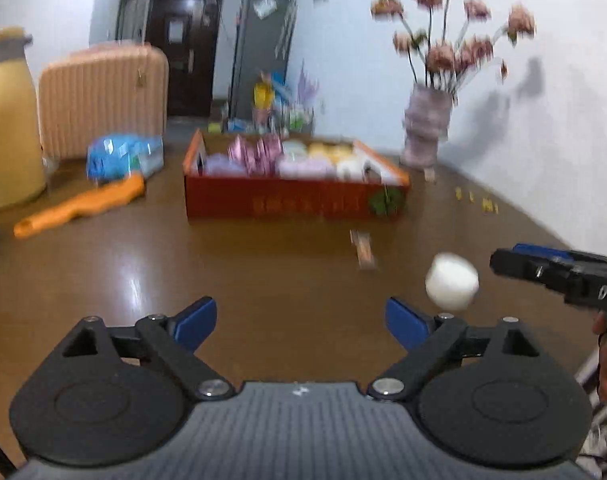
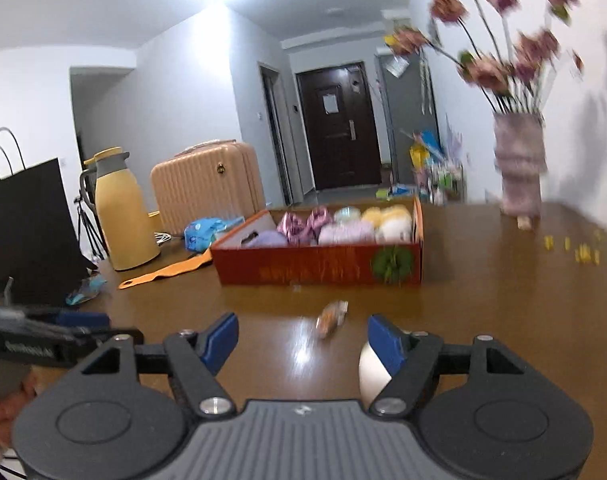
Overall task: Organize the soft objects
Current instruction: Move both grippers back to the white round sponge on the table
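Observation:
A red cardboard box (image 1: pixel 295 200) (image 2: pixel 319 266) sits mid-table and holds several soft yarn balls in pink, lilac, yellow and white. A loose white ball (image 1: pixel 452 281) lies on the brown table, right of my left gripper (image 1: pixel 301 322), which is open and empty. In the right wrist view the white ball (image 2: pixel 372 374) sits low, partly behind the right finger of my right gripper (image 2: pixel 302 340), which is open. The right gripper also shows in the left wrist view (image 1: pixel 559 272) beside the ball.
A small wrapped item (image 1: pixel 362 249) (image 2: pixel 332 318) lies in front of the box. An orange tool (image 1: pixel 81 203), blue packet (image 1: pixel 123 156), yellow flask (image 2: pixel 121 210) and black bag (image 2: pixel 27 224) stand left. A flower vase (image 2: pixel 519 168) stands right by the wall.

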The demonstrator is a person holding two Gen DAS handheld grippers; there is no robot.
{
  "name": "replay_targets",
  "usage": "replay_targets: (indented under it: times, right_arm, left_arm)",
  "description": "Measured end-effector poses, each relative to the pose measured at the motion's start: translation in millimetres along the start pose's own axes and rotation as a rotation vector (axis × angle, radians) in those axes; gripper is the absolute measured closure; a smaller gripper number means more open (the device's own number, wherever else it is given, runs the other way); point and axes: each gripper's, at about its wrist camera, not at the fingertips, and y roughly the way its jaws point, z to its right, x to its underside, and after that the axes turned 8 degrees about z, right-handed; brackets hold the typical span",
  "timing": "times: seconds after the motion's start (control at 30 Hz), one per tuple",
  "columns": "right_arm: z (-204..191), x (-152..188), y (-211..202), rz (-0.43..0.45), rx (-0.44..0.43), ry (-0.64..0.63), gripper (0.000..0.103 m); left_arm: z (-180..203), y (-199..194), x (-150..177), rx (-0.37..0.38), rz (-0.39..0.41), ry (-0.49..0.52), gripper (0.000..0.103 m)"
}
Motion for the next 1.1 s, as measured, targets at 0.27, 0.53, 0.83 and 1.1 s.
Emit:
replay_targets:
  times: [0.27, 0.53, 0.83, 1.1]
  right_arm:
    - [15.4, 11.9, 17.5, -0.052, 0.034, 0.022, 0.048]
    - [42.7, 24.1, 44.6, -0.14, 0.135, 0.009, 0.059]
    - [61.8, 16.0, 100.7, -0.172, 0.156, -0.012, 0.059]
    - [68.3, 6.9, 146.3, -0.18, 0.127, -0.034, 0.038]
  left_arm:
    - [22.9, 39.3, -7.5, 0.026, 0.013, 0.067, 0.011]
    - [53.2, 135.6, -18.8, 0.106, -0.052, 0.116, 0.035]
    - [59.3, 203.7, -22.4, 0.143, -0.124, 0.119, 0.058]
    - [43.6, 212.4, -21.0, 0.18, -0.124, 0.101, 0.076]
